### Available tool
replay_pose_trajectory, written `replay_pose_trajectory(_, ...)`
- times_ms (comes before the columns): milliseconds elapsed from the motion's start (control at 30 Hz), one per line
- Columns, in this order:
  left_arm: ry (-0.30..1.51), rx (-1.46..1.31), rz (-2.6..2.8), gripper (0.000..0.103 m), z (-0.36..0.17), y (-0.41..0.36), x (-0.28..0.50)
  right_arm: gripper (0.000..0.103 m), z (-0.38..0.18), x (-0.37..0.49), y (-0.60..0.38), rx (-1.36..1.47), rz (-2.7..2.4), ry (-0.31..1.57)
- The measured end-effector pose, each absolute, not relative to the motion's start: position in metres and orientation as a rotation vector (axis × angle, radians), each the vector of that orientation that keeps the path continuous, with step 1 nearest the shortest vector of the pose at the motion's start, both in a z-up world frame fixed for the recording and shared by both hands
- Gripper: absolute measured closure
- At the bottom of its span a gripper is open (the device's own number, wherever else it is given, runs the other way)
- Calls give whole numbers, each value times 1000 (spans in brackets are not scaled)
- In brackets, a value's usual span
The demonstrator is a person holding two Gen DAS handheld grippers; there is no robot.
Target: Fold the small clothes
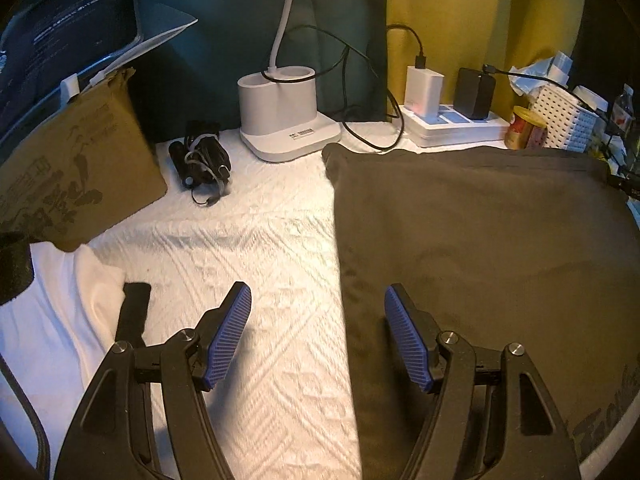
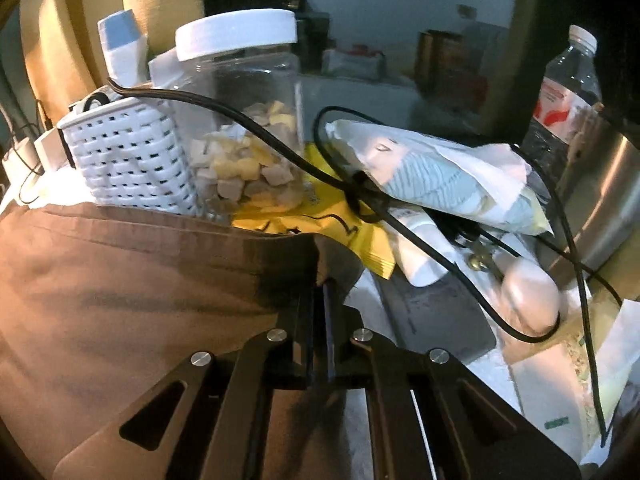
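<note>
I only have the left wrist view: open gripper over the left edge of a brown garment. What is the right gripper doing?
Observer: The right gripper is shut on the garment, pinching its far right corner.
Reviewer: Is anything crowding that corner?
Observer: Yes. A clear jar with a white lid stands just behind the garment's far edge, beside a white basket.
Reviewer: Any cables near the right gripper?
Observer: A black cable runs across the clutter just beyond the fingertips, apart from them.
</note>
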State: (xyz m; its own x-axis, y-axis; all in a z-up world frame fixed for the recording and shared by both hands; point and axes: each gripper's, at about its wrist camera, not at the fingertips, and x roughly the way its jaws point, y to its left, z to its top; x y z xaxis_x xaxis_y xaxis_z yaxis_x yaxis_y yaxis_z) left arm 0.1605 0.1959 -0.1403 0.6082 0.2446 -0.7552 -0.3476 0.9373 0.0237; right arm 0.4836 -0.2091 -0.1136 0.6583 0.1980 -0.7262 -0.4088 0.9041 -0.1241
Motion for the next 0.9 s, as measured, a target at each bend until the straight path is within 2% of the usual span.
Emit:
replay_pose_trajectory(300, 857, -163, 336, 34, -134, 195, 128, 97, -92, 462, -221, -286, 291, 735)
replay_pose_trajectory(333, 853, -174, 333, 34, -133, 195, 124, 95, -89, 457, -222, -284, 294, 734)
replay_pose_trajectory(500, 834, -206, 303, 34, -130, 190, 107, 68, -79, 423, -229, -281, 308, 731)
replay_pose_trajectory(733, 814, -221, 244, 35, -131, 180, 79, 68, -74, 372, -246, -267, 292, 745)
replay_pose_trajectory(800, 807, -232, 215, 41, -130, 176, 71, 68, -74, 361, -253, -259, 281, 749)
replay_pose_trajectory(900, 806, -250, 177, 43, -130, 171, 61, 68, -75, 339, -265, -242, 268, 758)
